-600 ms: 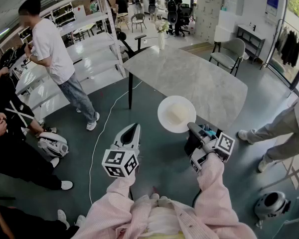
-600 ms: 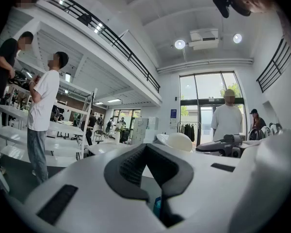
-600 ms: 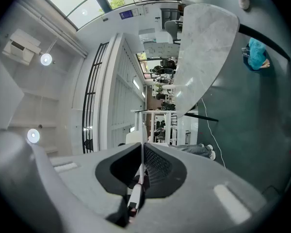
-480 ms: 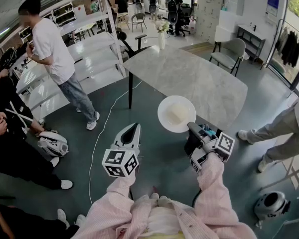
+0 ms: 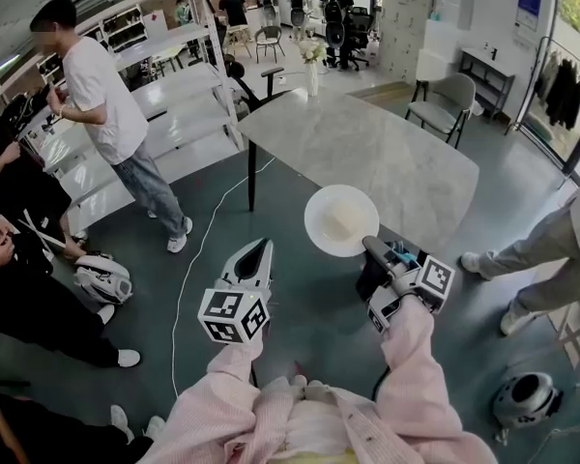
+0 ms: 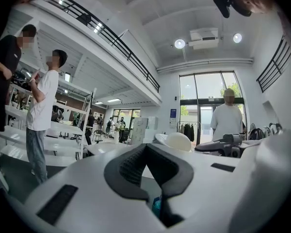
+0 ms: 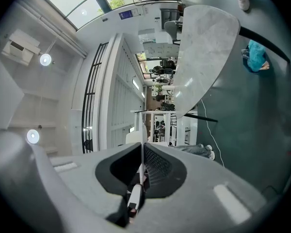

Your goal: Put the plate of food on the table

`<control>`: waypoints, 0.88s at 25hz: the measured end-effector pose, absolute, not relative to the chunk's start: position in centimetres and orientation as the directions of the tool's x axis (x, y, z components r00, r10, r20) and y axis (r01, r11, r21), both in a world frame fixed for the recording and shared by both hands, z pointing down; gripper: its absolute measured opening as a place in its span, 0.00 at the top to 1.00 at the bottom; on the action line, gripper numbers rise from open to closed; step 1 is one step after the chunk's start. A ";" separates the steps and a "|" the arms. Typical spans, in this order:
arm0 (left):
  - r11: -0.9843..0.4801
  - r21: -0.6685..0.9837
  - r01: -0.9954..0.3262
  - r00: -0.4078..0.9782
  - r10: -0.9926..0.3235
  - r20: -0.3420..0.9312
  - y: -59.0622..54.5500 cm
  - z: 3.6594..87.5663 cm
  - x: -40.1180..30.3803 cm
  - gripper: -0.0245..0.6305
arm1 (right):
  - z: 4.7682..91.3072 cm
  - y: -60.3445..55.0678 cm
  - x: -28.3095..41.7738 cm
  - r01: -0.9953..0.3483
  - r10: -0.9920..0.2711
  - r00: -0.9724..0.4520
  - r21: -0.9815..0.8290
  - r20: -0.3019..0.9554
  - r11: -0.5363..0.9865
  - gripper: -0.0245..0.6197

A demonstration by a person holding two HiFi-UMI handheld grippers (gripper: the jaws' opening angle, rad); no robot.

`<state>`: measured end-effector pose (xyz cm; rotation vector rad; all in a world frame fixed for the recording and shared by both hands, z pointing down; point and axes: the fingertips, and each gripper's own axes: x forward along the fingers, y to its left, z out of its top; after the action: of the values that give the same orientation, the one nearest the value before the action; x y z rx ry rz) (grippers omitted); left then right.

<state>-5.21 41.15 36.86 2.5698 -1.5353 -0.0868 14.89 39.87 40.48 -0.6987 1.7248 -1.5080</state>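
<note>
A white plate (image 5: 341,220) with a pale heap of food hangs in the air just in front of the near edge of the grey marble table (image 5: 367,153). My right gripper (image 5: 369,247) is shut on the plate's near rim. In the right gripper view the rim shows edge-on as a thin white line (image 7: 142,152) pinched between the pads. My left gripper (image 5: 260,246) is shut and empty, low and left of the plate, over the floor. From the left gripper view the plate (image 6: 178,141) shows beyond the shut jaws.
A vase of flowers (image 5: 313,66) stands at the table's far end, with a grey chair (image 5: 445,104) beside the table. People stand or sit at the left; another's legs (image 5: 541,259) are at the right. A white cable (image 5: 198,249) runs over the floor.
The plate has shifted slightly up and to the left, closer to the table's edge. The people at the left have moved a little.
</note>
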 end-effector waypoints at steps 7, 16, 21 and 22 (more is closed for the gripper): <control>-0.473 0.144 -0.869 0.481 -0.876 0.032 41.4 37.4 -4.6 0.97 | 41.0 39.5 15.3 0.059 -0.795 -0.586 -0.987 -0.157 0.152 0.93; -0.458 0.161 -0.874 0.472 -0.880 0.055 36.9 37.7 -4.6 0.97 | 41.2 35.0 15.1 0.068 -0.786 -0.602 -0.990 -0.141 0.126 0.93; -0.459 0.167 -0.872 0.474 -0.878 0.062 31.2 39.0 -5.9 0.97 | 42.4 29.7 13.6 0.063 -0.783 -0.608 -0.990 -0.136 0.123 0.93; -0.460 0.168 -0.872 0.476 -0.877 0.063 29.8 39.4 -6.2 0.97 | 42.8 28.4 13.3 0.061 -0.782 -0.608 -0.991 -0.134 0.122 0.93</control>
<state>-6.18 29.84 39.43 2.5425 -1.5232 -0.0485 13.35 28.38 42.83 -0.7048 1.7177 -1.5652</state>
